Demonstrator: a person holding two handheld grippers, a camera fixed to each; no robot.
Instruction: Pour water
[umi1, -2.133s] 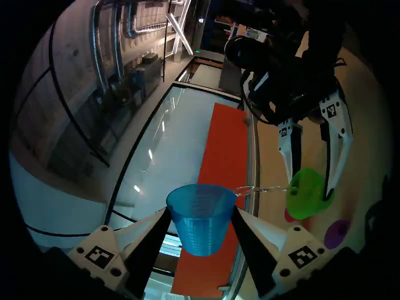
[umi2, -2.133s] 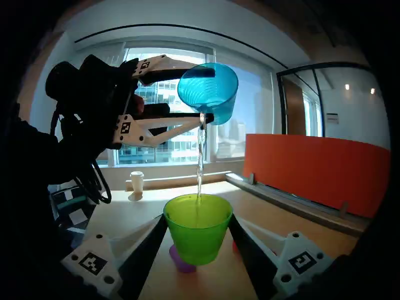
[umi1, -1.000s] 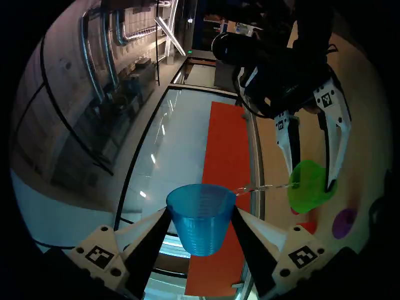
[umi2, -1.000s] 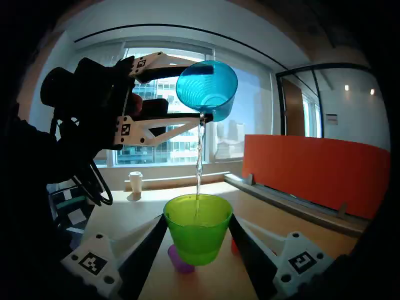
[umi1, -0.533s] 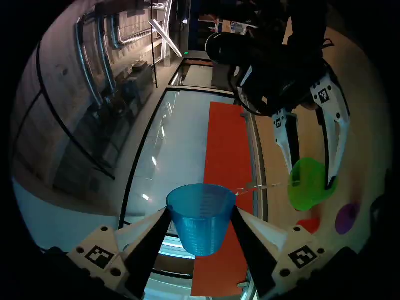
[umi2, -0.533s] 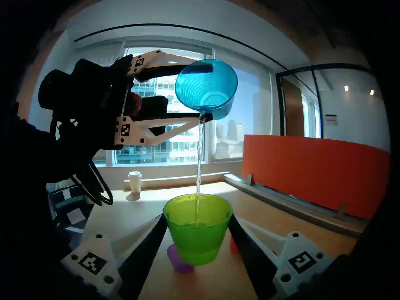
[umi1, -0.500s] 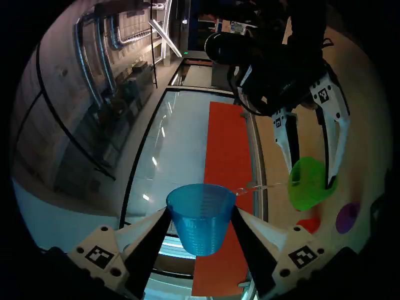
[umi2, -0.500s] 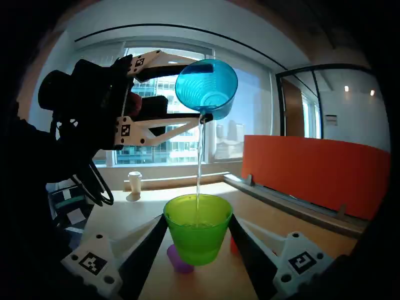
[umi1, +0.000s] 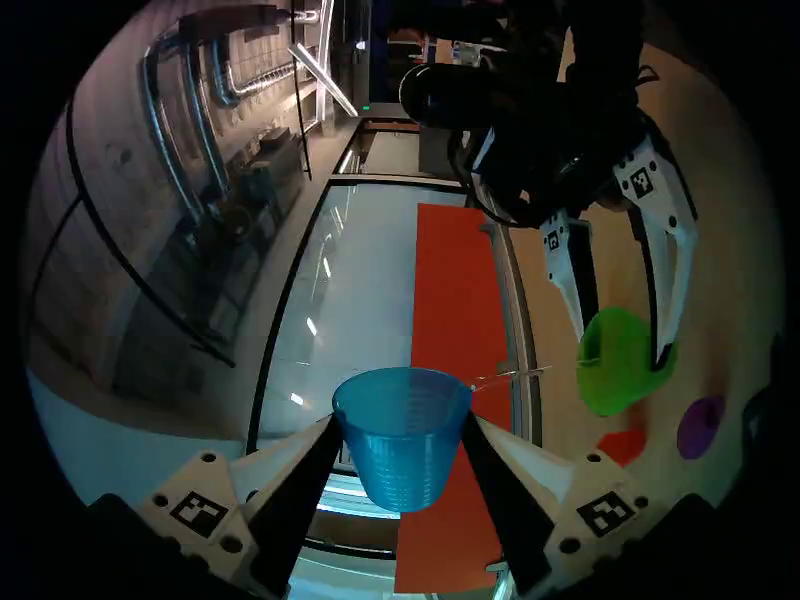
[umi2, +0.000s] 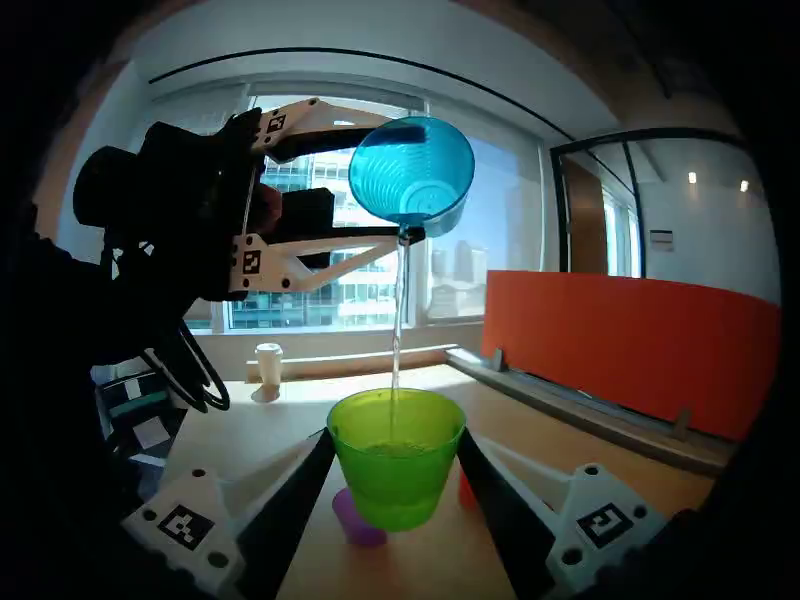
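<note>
A translucent blue cup (umi1: 404, 436) sits clamped between the fingers of my left gripper (umi1: 403, 462), turned on its side. In the right gripper view that blue cup (umi2: 412, 177) hangs tipped high above, held by the left gripper (umi2: 400, 185), and a thin stream of water (umi2: 397, 320) falls from its rim. The stream lands in an upright green cup (umi2: 396, 457), on which my right gripper (umi2: 396, 478) is shut. Water stands in the green cup. In the left gripper view the green cup (umi1: 613, 361) and the right gripper (umi1: 622, 352) show farther off.
The wooden table (umi2: 440, 560) lies below, with a purple disc (umi2: 354, 520) and a red one (umi2: 464, 490) under the green cup. An orange partition (umi2: 640, 340) runs along the right. A white paper cup (umi2: 266, 362) stands near the window sill. A person's dark sleeve (umi2: 60, 330) is at left.
The blue cup has tipped a little further and the stream has thinned. The water level in the green cup has risen slightly. Both grippers hold their places.
</note>
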